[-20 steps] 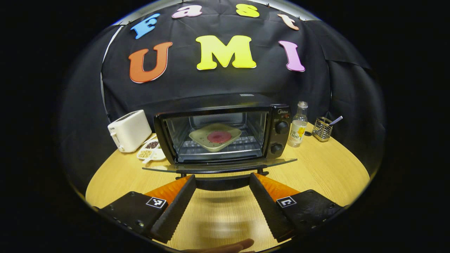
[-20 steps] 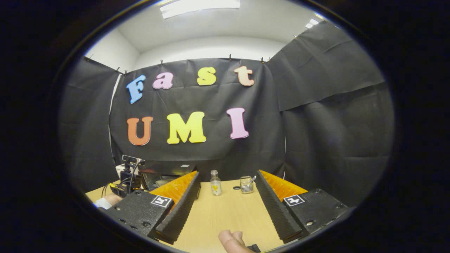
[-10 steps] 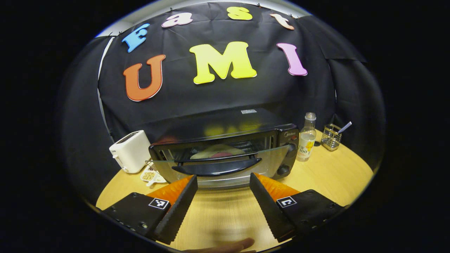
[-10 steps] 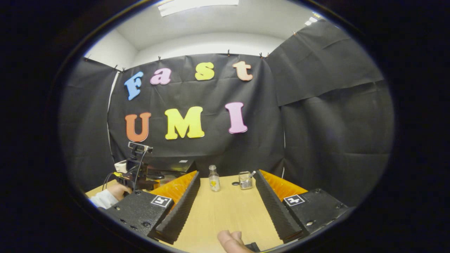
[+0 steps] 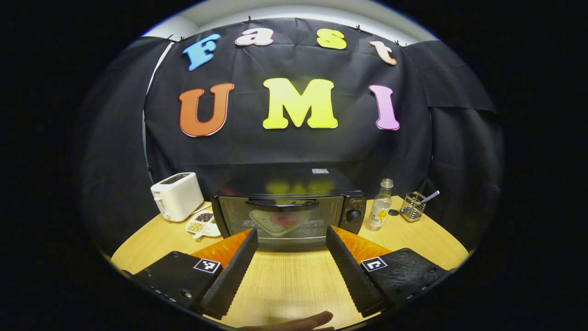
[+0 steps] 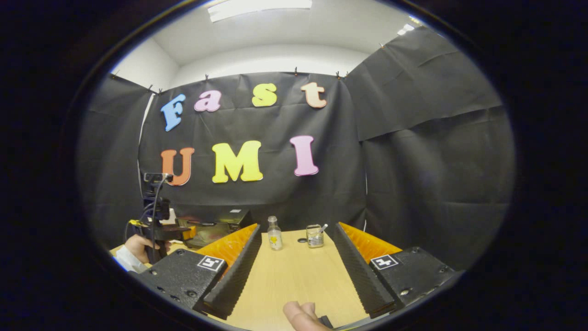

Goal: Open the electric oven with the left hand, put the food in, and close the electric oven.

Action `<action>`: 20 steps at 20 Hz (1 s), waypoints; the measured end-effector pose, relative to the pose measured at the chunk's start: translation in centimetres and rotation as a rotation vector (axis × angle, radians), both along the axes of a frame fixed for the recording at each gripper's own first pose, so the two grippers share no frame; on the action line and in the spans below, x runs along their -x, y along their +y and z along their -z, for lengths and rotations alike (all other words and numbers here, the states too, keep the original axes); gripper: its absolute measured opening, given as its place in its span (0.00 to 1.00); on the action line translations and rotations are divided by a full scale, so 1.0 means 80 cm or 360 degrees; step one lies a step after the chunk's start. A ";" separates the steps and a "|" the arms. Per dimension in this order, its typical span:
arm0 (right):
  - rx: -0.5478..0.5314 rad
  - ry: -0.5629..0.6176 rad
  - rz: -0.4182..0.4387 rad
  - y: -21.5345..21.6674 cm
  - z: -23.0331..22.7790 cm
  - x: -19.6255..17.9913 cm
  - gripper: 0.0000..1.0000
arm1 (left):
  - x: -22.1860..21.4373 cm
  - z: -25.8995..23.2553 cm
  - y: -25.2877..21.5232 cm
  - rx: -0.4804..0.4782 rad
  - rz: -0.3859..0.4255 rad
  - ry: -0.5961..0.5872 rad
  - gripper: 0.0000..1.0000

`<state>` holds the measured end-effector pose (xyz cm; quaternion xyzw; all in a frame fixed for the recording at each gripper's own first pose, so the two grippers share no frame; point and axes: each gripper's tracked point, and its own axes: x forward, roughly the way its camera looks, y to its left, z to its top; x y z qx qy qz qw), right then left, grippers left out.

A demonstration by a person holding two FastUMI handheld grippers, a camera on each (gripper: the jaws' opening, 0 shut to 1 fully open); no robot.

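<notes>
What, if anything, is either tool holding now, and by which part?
Nothing is held. The left tool is open, short of the shut oven, apart from its handle. The right tool is open over bare table.

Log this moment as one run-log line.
oven: door shut | plate of food: inside | left gripper: open, clear of oven | right gripper: open, empty

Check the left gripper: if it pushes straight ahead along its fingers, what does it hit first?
Probably the black electric oven: its shut glass door, with the plate of food behind it, sits dead ahead between the open left gripper fingers. Bare wooden table lies between; depth is unclear.
</notes>
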<state>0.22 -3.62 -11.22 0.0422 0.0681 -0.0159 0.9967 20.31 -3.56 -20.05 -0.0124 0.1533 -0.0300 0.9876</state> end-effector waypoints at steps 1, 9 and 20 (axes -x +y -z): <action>-0.0007 -0.0002 0.0007 0.000 -0.001 0.000 0.95 | 0.013 -0.012 0.003 -0.0002 -0.0009 -0.0033 0.95; -0.0065 0.0020 0.0072 -0.003 0.006 -0.012 0.96 | 0.145 -0.101 0.025 -0.0044 -0.0102 -0.0227 0.95; -0.0037 0.0057 0.0000 0.011 0.009 -0.019 0.96 | 0.258 -0.149 0.030 -0.0068 -0.0135 -0.0384 0.96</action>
